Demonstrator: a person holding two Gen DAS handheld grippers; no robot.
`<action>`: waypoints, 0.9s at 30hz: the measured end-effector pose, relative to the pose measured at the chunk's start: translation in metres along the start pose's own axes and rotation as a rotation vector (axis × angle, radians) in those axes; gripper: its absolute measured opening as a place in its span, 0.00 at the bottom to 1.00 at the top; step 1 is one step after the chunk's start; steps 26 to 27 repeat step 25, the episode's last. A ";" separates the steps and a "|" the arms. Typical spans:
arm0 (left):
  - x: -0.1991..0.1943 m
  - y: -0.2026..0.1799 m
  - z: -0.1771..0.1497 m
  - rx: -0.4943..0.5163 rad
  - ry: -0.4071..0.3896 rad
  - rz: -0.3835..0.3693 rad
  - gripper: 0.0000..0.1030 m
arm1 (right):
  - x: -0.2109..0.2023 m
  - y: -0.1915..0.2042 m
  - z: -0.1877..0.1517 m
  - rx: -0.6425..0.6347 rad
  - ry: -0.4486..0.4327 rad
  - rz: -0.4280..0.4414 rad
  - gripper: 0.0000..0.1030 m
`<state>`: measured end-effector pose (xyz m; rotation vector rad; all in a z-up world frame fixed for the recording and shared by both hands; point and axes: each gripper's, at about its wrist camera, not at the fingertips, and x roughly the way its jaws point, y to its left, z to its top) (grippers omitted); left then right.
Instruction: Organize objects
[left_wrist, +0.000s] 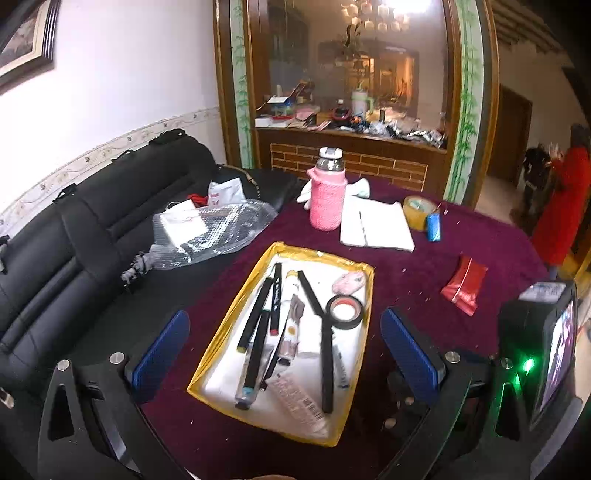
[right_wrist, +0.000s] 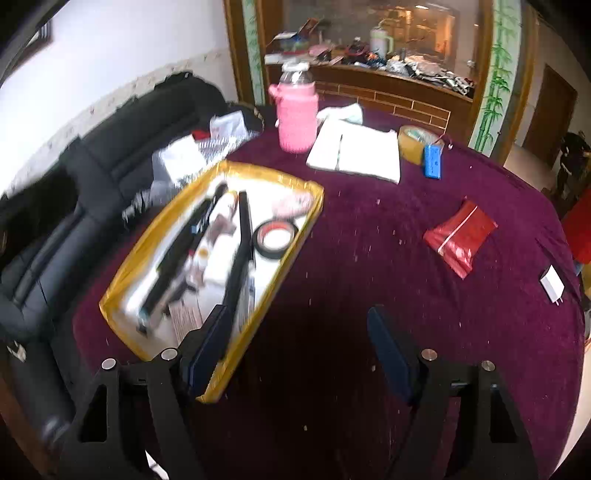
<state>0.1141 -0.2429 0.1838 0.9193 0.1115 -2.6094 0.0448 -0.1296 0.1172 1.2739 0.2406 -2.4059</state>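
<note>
Between pickups, tray (left_wrist: 218, 325) part-filled with pens and tape.
Left claw (left_wrist: 284, 354) wide over tray; right claw (right_wrist: 295, 354) wide, empty. Next, probably: reach for red packet (right_wrist: 460, 236) on cloth, well apart from tray.

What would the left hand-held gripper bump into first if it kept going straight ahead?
Probably the yellow-edged tray. The open left hand-held gripper points right at it, so it would likely meet the black pens and tape roll inside, though depth is hard to judge.
</note>
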 end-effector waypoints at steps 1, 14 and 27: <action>0.001 -0.001 -0.002 0.004 0.011 0.023 1.00 | 0.002 0.002 -0.004 -0.011 0.013 -0.002 0.70; 0.009 0.025 -0.026 -0.080 0.106 0.081 1.00 | 0.014 0.025 -0.032 -0.109 0.101 0.004 0.70; 0.019 0.042 -0.031 -0.099 0.132 0.107 1.00 | 0.020 0.044 -0.031 -0.136 0.114 -0.005 0.70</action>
